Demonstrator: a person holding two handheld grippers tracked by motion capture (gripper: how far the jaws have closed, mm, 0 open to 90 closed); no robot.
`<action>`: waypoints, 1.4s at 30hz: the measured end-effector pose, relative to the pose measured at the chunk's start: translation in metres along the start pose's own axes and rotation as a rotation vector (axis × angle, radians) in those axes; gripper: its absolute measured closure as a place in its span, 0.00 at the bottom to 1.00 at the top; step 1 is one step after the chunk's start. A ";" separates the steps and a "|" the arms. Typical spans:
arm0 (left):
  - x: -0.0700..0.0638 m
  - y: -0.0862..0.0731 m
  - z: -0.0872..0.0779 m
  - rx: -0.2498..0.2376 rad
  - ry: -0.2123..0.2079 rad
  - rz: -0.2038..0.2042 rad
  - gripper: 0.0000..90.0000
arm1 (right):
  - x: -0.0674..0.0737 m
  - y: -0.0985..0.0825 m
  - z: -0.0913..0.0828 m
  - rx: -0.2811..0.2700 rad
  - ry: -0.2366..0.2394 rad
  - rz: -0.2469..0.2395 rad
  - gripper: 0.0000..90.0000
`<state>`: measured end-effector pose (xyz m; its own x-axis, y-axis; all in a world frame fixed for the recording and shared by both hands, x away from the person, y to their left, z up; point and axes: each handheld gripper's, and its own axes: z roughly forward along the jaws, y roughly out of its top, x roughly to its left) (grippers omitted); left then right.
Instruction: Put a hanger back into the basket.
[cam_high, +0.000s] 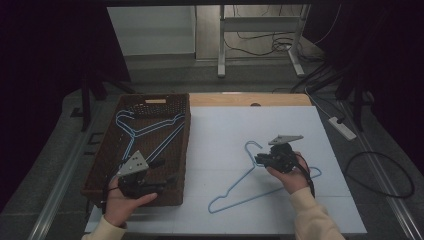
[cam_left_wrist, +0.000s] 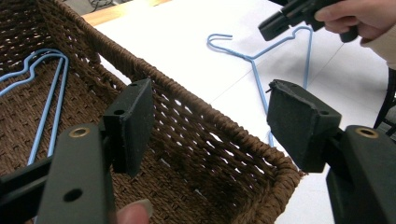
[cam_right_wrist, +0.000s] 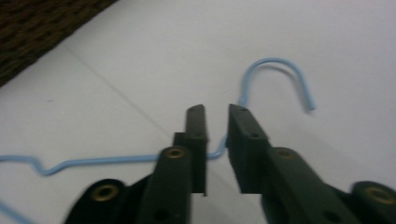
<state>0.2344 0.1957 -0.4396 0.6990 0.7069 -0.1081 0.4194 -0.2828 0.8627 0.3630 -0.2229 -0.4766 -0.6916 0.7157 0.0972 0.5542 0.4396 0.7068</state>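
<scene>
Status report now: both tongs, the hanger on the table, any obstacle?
Left tongs open above basket. Right tongs nearly closed around hanger neck, grip unconfirmed. Two hangers in basket.

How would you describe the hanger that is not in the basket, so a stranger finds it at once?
Find the white board beside the brown wicker basket. A blue wire hanger lies flat there, the right claw at its neck. The other blue hangers lie inside the basket.

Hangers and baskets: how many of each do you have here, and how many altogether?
Hangers: 3, 2 in the basket and 1 on the table
Baskets: 1
Total: 4
</scene>
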 end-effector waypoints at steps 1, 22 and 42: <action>0.000 0.000 0.000 0.001 -0.001 0.000 0.37 | -0.002 0.002 0.002 0.004 -0.016 -0.001 0.78; -0.001 0.000 0.000 0.000 -0.006 0.006 0.36 | -0.015 0.040 0.079 0.232 -0.125 -0.011 0.61; -0.001 0.001 -0.001 -0.005 -0.005 0.004 0.37 | -0.005 0.053 0.076 0.269 -0.183 0.061 0.98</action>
<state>0.2334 0.1955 -0.4383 0.7036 0.7024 -0.1071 0.4134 -0.2821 0.8657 0.4308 -0.1618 -0.4928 -0.5718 0.8203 -0.0113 0.7118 0.5029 0.4903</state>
